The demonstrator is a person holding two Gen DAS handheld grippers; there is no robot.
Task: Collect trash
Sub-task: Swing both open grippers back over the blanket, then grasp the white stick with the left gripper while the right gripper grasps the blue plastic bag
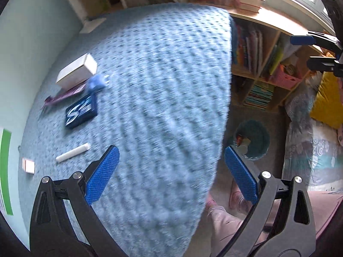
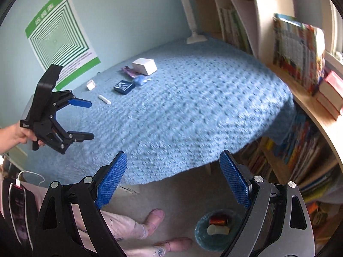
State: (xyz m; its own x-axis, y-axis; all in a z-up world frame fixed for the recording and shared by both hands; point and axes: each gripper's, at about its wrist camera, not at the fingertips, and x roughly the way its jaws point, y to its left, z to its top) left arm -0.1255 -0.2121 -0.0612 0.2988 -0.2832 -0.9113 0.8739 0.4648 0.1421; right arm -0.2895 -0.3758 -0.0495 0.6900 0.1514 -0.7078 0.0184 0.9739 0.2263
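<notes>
Both claws are hanging open and empty above the blue knitted table cover (image 2: 193, 111). The white paper roll (image 2: 104, 99) is lying just ahead of the left claw (image 2: 84, 120), its long axis slanting across the fingers; the right claw (image 2: 173, 182) is hovering farther back, over the dark teal round bin (image 2: 214, 231).

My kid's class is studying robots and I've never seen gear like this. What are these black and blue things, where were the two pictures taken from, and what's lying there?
They are hand-held grippers, one in each of a person's hands, each carrying a wide-angle camera that looks out along its jaws. One picture comes from the left gripper, the other from the right gripper. Both stand open and hold nothing. On the blue cover lie a white box, a purple wrapper, a blue wad, a dark box, a white stick and a small white carton. The bin on the floor already holds a few pieces.
</notes>
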